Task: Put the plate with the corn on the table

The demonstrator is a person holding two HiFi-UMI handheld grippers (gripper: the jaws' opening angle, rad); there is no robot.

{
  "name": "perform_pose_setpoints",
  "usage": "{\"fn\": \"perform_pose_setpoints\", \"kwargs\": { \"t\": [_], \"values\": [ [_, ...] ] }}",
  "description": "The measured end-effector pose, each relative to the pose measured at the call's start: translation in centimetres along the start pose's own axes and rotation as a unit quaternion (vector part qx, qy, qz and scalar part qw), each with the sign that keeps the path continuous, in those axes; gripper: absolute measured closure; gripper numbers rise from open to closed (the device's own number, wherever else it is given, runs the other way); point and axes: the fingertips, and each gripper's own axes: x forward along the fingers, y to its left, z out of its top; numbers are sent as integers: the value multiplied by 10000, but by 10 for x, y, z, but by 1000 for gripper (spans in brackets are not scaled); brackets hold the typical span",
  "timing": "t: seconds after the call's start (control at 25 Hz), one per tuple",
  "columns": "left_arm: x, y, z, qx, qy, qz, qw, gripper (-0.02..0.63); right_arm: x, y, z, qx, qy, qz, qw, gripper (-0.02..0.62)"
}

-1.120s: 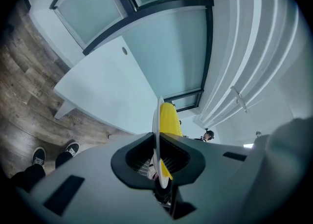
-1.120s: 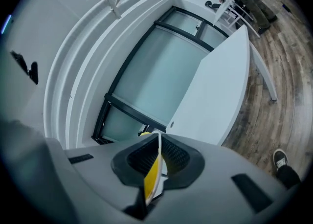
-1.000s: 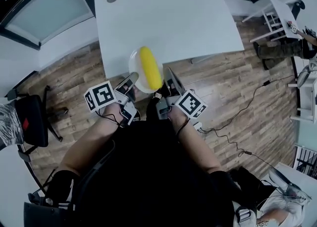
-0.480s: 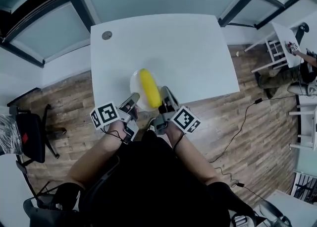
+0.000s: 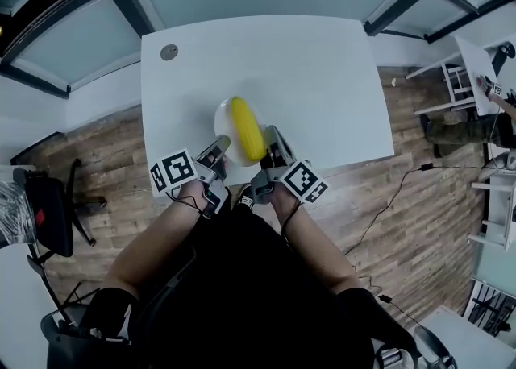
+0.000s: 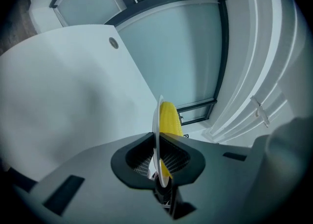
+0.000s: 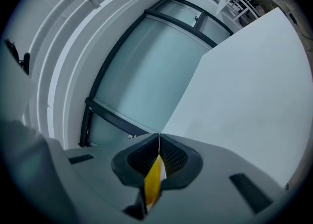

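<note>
Both clamped on plate (image 5: 223, 122) rim: L hand-held gripper (image 5: 218, 148) near-left, R hand-held gripper (image 5: 272, 138) near-right. Corn (image 5: 246, 127) lies betw them, long axis fwd, over counter (image 5: 306, 77) near edge. Touchdown unclear; lower level, both equally near.

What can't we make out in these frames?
- Whether the plate touches the table: the head view looks straight down, and both gripper views see the plate edge-on.
- Most of the corn: in the right gripper view, the jaws hide it.
- Grey disc at the table's far corner: too small to identify in the head view.
- Person: cut off by the head view's right edge.
</note>
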Motion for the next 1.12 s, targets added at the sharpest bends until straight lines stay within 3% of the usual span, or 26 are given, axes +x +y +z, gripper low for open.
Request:
{"fn": "perform_pose_setpoints", "kwargs": {
  "t": [0.16, 0.4, 0.52, 0.96, 1.12],
  "values": [
    [21, 20, 11, 49, 141, 133, 9998, 586, 18, -25, -4, 36, 28, -256, 9997, 594],
    [57, 68, 17, -213, 283, 191, 9992, 586, 31, -73, -9, 7, -64, -819, 9966, 594],
    [72, 86, 23, -119, 388, 189, 9990, 588, 29, -89, -15, -163, 70, -992, 9949, 594],
    [101, 102, 30, -94, 808, 64, 9967, 586, 22, -94, -10, -150, 114, -1087, 9939, 594],
    [97, 102, 22, -350, 998, 14, 9944, 586, 23, -91, -8, -162, 112, -1067, 9941, 594]
  ]
}}
